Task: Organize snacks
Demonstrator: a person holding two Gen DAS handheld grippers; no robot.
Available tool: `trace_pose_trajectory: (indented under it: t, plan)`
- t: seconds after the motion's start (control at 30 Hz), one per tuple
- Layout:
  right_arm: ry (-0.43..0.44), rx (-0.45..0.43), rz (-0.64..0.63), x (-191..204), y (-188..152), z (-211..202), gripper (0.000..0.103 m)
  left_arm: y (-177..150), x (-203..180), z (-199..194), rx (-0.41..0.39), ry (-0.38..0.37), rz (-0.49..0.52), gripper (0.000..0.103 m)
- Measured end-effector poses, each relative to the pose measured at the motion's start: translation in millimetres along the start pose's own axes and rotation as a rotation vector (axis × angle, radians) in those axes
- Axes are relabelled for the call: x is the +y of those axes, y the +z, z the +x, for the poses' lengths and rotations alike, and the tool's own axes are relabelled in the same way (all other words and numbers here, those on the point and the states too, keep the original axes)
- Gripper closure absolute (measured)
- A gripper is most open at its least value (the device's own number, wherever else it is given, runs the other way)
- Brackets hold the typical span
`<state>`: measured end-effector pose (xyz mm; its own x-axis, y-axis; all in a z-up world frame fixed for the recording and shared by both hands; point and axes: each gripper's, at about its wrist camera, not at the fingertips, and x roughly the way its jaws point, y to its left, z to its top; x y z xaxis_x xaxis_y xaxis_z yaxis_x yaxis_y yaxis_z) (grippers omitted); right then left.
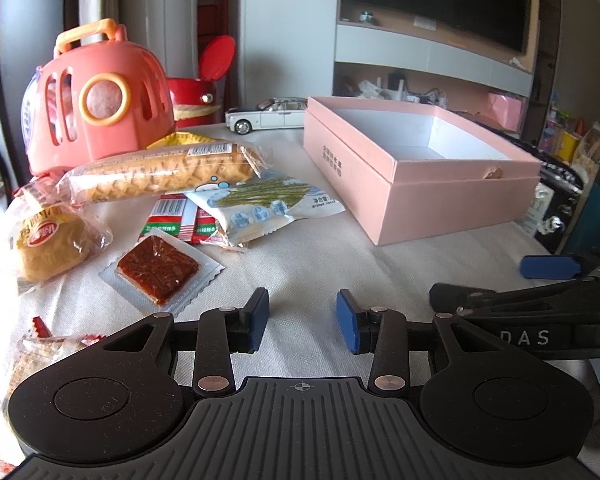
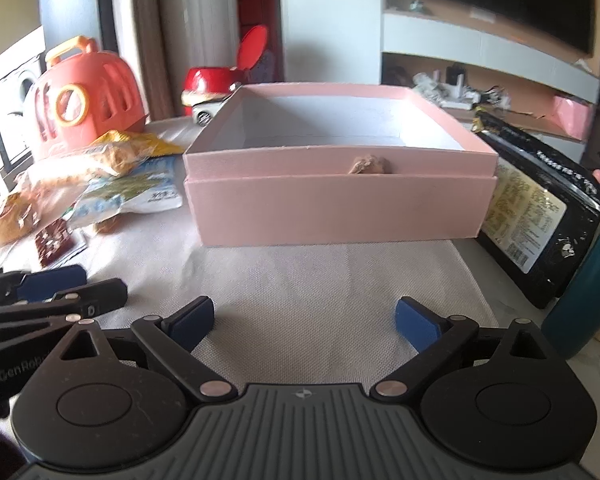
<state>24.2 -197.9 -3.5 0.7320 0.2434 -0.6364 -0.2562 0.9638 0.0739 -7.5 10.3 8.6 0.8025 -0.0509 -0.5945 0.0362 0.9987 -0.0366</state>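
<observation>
An open pink box (image 1: 452,196) (image 2: 340,208) stands on the white cloth, its white inside bare. A pile of snacks lies to its left: a long biscuit pack (image 1: 160,172), a white-and-green packet (image 1: 264,204), a red packet (image 1: 176,220), a clear pouch with a red-brown square (image 1: 160,270), a wrapped bun (image 1: 50,248). The pile also shows blurred in the right wrist view (image 2: 112,184). My left gripper (image 1: 303,320) is open and empty, low over the cloth before the pouch. My right gripper (image 2: 305,322) is open and empty, facing the box front.
A pink toy carrier (image 1: 100,96), a red pot (image 1: 194,96) and a toy car (image 1: 268,114) stand behind the snacks. A black snack bag (image 2: 540,208) and a teal bottle (image 2: 584,292) stand right of the box. More wrapped snacks (image 1: 40,344) lie at the near left.
</observation>
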Motion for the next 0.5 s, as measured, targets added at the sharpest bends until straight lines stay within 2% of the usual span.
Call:
trace_pose_trajectory:
  t: [0.13, 0.23, 0.37, 0.5]
  plan:
    - [0.047, 0.031, -0.037, -5.5, 2.6, -0.9, 0.005, 13.4, 20.3, -39.5, -0.056, -0.034, -0.007, 0.06]
    - [0.068, 0.049, -0.068, -7.3, 2.8, -3.5, 0.005, 24.9, 58.2, -69.7, -0.075, -0.012, -0.098, 0.058]
    - [0.084, 0.078, -0.086, -10.0, 5.0, -4.9, 0.004, 17.5, 114.5, -80.9, 0.013, 0.098, -0.223, 0.06]
    - [0.095, 0.107, -0.105, -9.0, 9.1, -1.4, 0.0, -5.7, 141.1, -70.0, 0.114, 0.134, -0.281, 0.06]
